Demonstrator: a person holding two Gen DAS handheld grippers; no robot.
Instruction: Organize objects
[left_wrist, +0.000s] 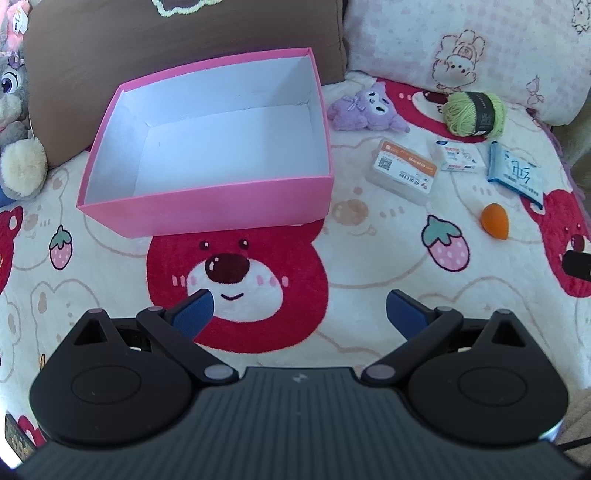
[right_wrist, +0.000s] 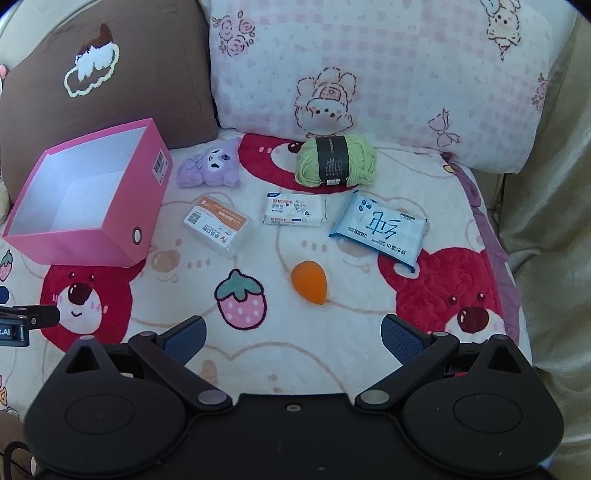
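Orange foam, by its look, made up the makeup sponge (right_wrist: 309, 282), an egg-shaped piece lying on the plush bear-print blanket (right_wrist: 354, 332). It was judged very light, soft and compressible, unlikely to break but liable to squirt from a hard pinch; a gentle hold across its broad rounded end was judged best. It lay just ahead of the right gripper (right_wrist: 293, 338), about midway between the two blue pads, apart from them. That gripper stood wide apart and held nothing.

Beyond the sponge lay a blue wet-wipe pack (right_wrist: 378, 229), a white tissue pack (right_wrist: 294, 210), a clear plastic box of flossers or the like (right_wrist: 218, 227), a green yarn ball (right_wrist: 336, 164) and a purple plush toy (right_wrist: 208, 166), all separate. The packs were judged limp and slippery; the yarn soft and yielding.

An empty pink box (left_wrist: 207, 212), stiff card by appearance, sat ahead of the left gripper (left_wrist: 299, 314), clear of it. That gripper was likewise spread wide and empty.
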